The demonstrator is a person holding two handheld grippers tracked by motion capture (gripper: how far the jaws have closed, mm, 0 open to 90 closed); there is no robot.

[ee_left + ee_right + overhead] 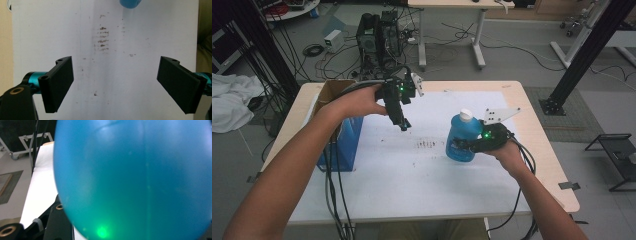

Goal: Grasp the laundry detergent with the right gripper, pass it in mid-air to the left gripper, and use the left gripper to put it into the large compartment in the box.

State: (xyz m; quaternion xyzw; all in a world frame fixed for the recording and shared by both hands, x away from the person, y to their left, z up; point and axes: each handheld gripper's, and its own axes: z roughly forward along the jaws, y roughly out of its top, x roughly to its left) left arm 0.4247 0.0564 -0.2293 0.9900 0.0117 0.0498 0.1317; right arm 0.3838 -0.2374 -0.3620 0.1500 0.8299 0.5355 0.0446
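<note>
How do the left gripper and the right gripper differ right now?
The left gripper has its jaws spread wide with nothing between them; the right gripper is closed on the blue bottle. The left gripper is held up and points down at the stained white table cover; the right gripper lies level beside the bottle. Both are black and hand-held.

Grey floor (522, 60), tangled cables (314, 50), desk (452, 4)

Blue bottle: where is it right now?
In the high view the blue bottle stands upright right of centre on the white sheet, gripped by the right gripper, just right of the brown stains.
</note>
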